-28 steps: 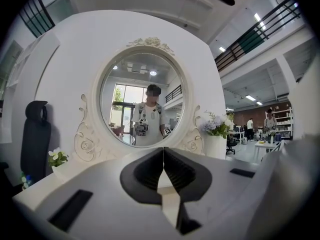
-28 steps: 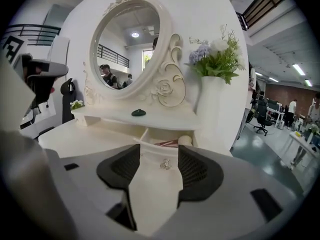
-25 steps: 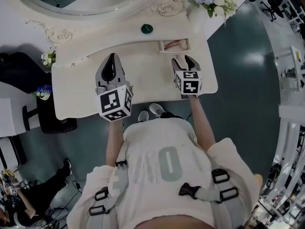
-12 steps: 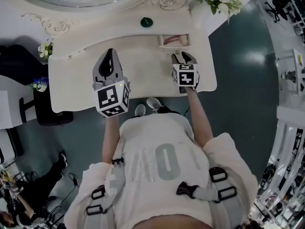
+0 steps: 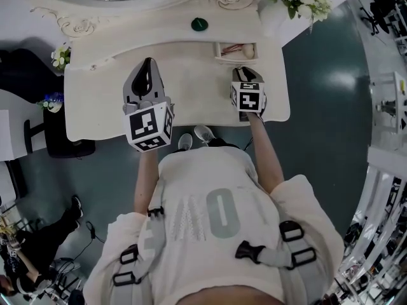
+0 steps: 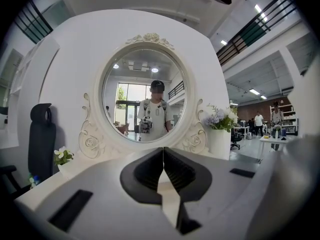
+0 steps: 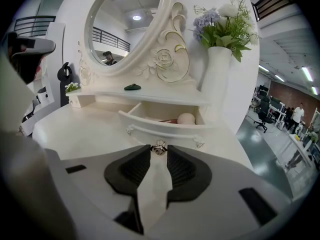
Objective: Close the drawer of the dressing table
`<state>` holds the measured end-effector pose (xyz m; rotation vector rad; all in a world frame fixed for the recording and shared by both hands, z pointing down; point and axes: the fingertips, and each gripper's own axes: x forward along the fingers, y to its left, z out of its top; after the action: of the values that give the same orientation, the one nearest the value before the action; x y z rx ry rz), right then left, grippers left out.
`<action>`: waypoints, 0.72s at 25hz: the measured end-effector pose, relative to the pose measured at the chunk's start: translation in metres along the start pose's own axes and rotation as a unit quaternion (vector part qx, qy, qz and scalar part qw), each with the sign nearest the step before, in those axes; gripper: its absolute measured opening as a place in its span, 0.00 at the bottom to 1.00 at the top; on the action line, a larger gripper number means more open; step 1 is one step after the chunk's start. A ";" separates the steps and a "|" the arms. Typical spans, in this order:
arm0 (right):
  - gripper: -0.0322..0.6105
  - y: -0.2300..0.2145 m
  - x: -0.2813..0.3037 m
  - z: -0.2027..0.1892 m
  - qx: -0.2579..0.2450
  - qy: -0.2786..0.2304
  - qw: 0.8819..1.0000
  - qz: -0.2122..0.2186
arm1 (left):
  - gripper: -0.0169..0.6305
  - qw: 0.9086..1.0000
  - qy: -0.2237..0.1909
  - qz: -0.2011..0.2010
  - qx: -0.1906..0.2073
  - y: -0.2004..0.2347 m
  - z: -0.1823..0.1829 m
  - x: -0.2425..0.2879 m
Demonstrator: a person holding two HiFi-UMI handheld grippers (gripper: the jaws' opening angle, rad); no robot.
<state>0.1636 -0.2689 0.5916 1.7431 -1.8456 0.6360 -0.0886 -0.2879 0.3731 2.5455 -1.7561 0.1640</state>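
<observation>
The drawer (image 7: 165,130) is pulled out at the far right of the table (image 5: 191,84), under the low shelf, directly ahead of the right gripper (image 5: 245,70). Its middle knob (image 7: 159,147) sits right between that gripper's tips; the jaws are narrow and closed around it. The left gripper (image 6: 163,150) hangs over the left-middle of the tabletop, well apart from the drawer and pointing at the mirror (image 6: 145,64); its jaws are pressed together with nothing in them. Counts: one open drawer, one knob with a small ornament either side on the drawer front, one pale ball (image 7: 186,118) inside next to something reddish I cannot identify, one green thing (image 5: 200,24) on the shelf left of the drawer, one vase (image 7: 215,84) of flowers at the far right corner, and two small flower bunches (image 5: 60,57) by the left edge. The right gripper is close to the table's right edge and its near edge. Bare tabletop lies between the two grippers and left of the drawer, with open floor to the right of the table.
</observation>
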 end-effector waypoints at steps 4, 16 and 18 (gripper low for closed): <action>0.22 0.000 0.000 0.000 -0.001 -0.003 1.000 -0.002 | 0.05 1.000 -0.002 0.001 0.003 -0.002 0.002 -0.001; 0.21 0.000 0.000 0.000 -0.004 -0.001 1.000 0.005 | 0.05 1.000 -0.004 0.000 0.008 -0.004 0.003 -0.004; 0.21 0.000 -0.001 -0.001 -0.005 0.001 1.000 0.004 | 0.05 1.000 -0.003 0.002 0.008 -0.003 0.004 -0.004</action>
<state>0.1640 -0.2673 0.5917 1.7284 -1.8528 0.6318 -0.0873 -0.2832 0.3688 2.5571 -1.7689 0.1708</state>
